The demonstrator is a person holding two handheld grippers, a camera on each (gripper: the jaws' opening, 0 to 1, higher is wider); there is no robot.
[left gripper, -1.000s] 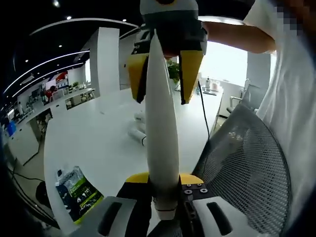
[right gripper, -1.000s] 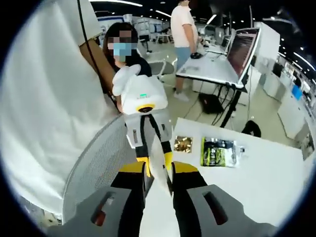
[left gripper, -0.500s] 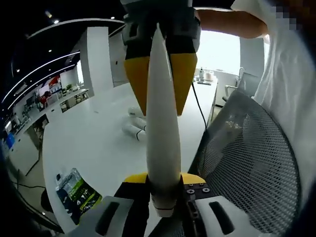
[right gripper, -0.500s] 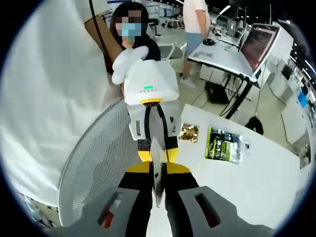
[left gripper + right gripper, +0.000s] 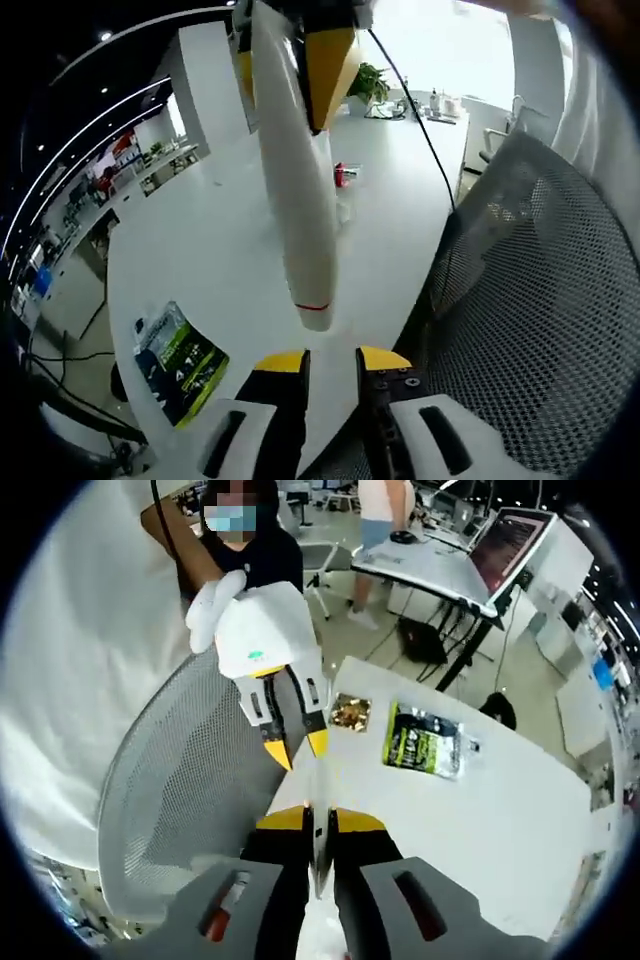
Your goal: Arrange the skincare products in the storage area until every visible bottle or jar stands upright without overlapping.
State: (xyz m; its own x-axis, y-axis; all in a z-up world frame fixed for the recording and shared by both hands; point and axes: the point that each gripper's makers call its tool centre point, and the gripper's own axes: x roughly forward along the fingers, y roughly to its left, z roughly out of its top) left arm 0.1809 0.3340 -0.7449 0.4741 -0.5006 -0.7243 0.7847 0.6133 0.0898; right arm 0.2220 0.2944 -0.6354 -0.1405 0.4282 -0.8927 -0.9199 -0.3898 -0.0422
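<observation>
- Left gripper (image 5: 328,362): jaws nearly closed, nothing between them.
- Just beyond its tips, white tube (image 5: 293,190) hangs in the air above the white table (image 5: 205,250), red-lined end nearest.
- Right gripper (image 5: 318,820): jaws pinched on the tube's flat end, also seen at the tube's far end in the left gripper view.
- Green packet (image 5: 180,357) lies near the table edge.
- Mesh chair back (image 5: 520,300) beside the table.
- Farther along the table: small white bottles (image 5: 342,208).
</observation>
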